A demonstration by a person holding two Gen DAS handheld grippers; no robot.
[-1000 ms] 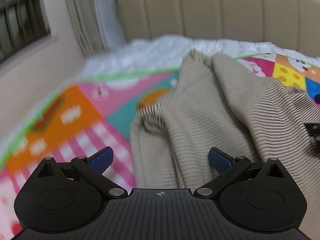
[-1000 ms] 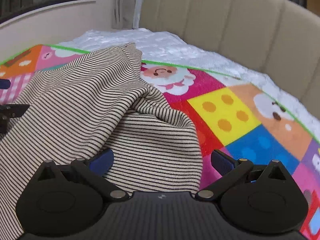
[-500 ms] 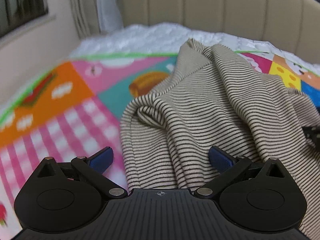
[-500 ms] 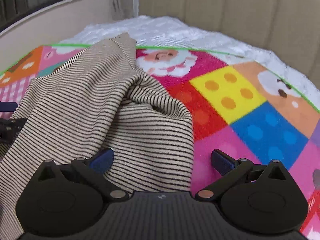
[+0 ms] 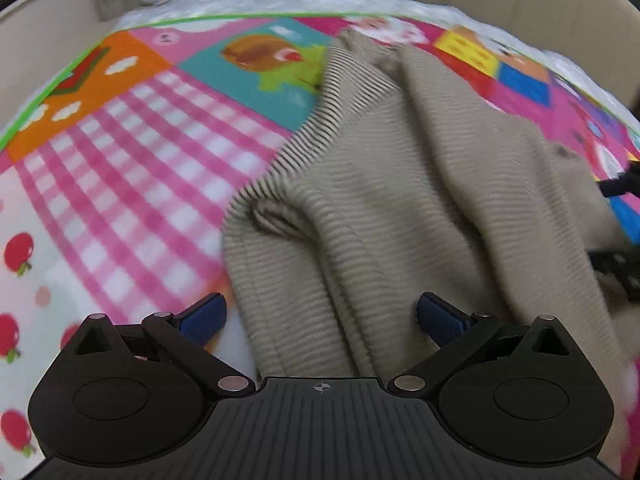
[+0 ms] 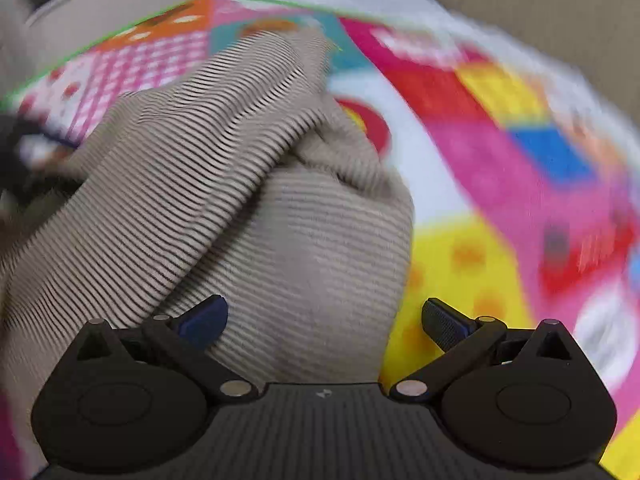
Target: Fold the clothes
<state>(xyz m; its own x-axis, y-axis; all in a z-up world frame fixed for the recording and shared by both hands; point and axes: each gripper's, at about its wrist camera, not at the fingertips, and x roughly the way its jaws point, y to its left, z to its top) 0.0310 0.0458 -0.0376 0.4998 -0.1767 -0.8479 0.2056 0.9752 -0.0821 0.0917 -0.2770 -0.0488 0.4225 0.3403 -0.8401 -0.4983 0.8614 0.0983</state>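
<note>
Striped beige garment [image 5: 400,208] lies rumpled on the play mat [image 5: 132,128]; both grippers [image 5: 320,316] [image 6: 324,316] hover with fingers wide. Likely next: pinch edges near six o'clock.

soft, even indoor light with no glare and only weak shadows in the cloth folds, strong fisheye bending toward the rim from 9 to 3 o'clock, and motion blur that is mild in the left view but heavy in the right.
</note>
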